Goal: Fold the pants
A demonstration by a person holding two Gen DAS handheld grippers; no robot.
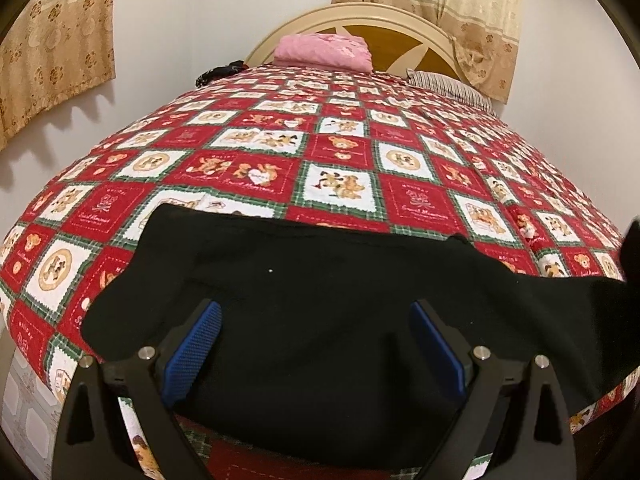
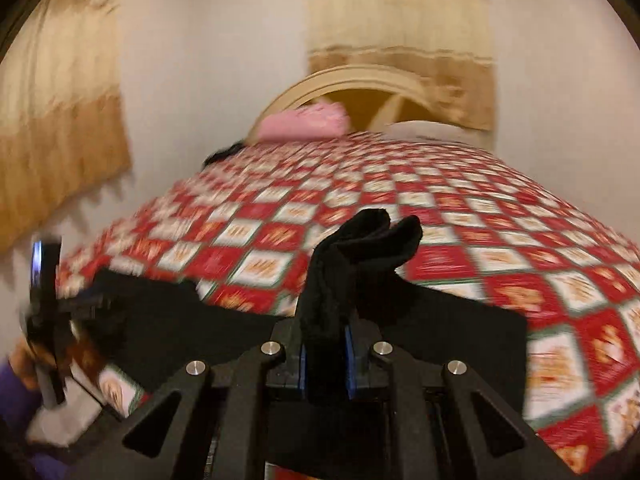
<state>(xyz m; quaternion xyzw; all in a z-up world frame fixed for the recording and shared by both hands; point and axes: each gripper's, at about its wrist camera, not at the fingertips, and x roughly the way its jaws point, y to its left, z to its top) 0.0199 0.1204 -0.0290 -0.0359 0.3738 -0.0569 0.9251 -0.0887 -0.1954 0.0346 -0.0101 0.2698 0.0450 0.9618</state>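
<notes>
Black pants lie spread across the near edge of the bed, on a red and white teddy-bear quilt. My left gripper hovers just over them, its blue pads wide apart and open with nothing pinched. In the blurred right wrist view, my right gripper is shut on a bunched end of the pants, which stands up in folds above its pads. The rest of the pants trails flat over the quilt. A hand holds the left gripper at the far left.
A pink folded cover and a striped pillow lie by the arched headboard. A dark item sits at the bed's far left corner. Beige curtains hang on the white wall, close to the bed's left side.
</notes>
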